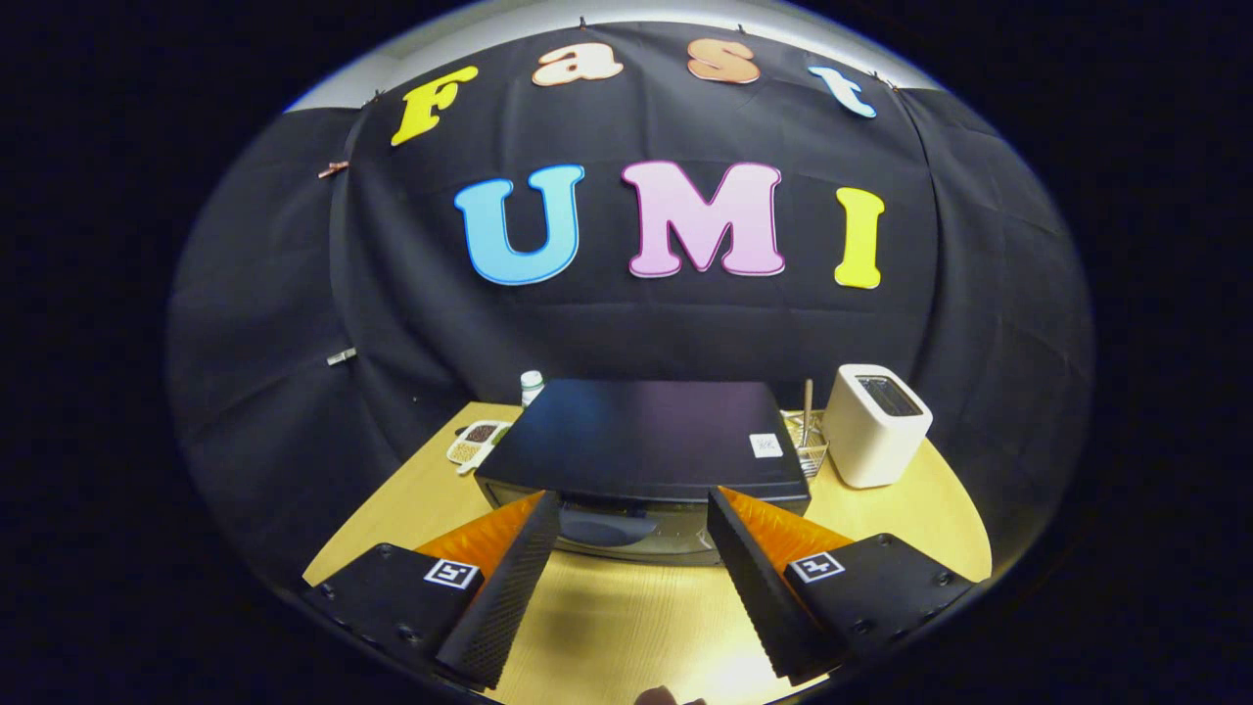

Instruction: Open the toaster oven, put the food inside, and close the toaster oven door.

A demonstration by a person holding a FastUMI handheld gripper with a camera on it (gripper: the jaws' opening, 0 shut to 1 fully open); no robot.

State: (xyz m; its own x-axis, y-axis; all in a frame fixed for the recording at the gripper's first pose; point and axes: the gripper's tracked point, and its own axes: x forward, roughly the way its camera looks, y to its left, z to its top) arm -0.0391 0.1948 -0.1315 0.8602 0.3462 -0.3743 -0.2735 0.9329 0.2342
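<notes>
The toaster oven (646, 460) sits mid-table (910, 519), door shut as far as I can judge, just ahead of the gripper (634, 519), whose fingers are spread wide and hold nothing. A white toaster (876, 423) and wire basket (808, 441) stand close on its right, a small tray (477, 441) on its left; a handle approached off-centre could slip free or shove the oven into them

The gripper (634, 509) is hovering with its two fingers (504, 578) spread wide apart — holding nothing, touching nothing, angled slightly downward.
</notes>
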